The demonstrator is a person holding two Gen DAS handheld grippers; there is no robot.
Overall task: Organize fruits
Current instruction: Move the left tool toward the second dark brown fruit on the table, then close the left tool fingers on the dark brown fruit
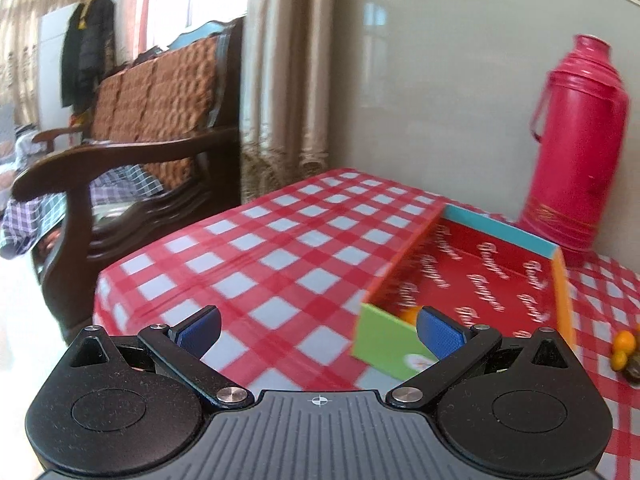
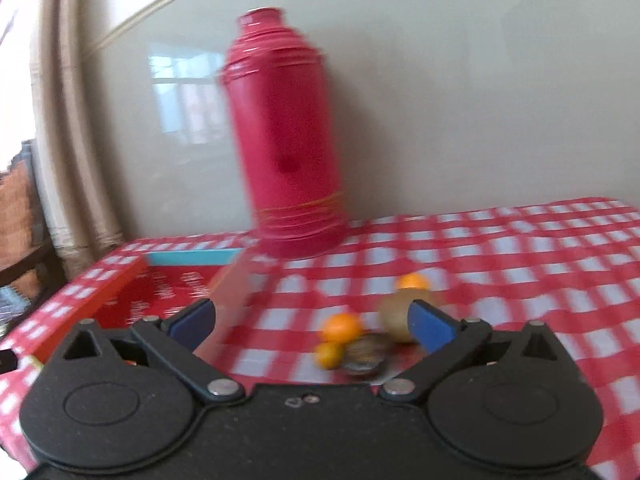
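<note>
In the left wrist view a shallow box (image 1: 480, 276) with a red printed floor, a green front wall, a blue back wall and orange sides lies on the checked tablecloth. A small orange fruit (image 1: 410, 314) sits inside it, just behind the green wall. My left gripper (image 1: 319, 330) is open and empty, with its right finger in front of the box's near corner. In the right wrist view my right gripper (image 2: 313, 326) is open. A cluster of fruit lies ahead of it: an orange (image 2: 342, 328), a smaller orange (image 2: 328, 354), a dark brown fruit (image 2: 366, 354), a tan kiwi (image 2: 394, 316) partly behind the right finger, and another orange (image 2: 412, 282).
A tall red thermos (image 2: 284, 140) stands at the back against the wall, just behind the box's far right corner (image 1: 580, 140). A wooden armchair (image 1: 120, 160) stands left of the table. The red-and-white tablecloth (image 1: 260, 248) drops off at the left edge. The fruit cluster (image 1: 624, 344) lies right of the box.
</note>
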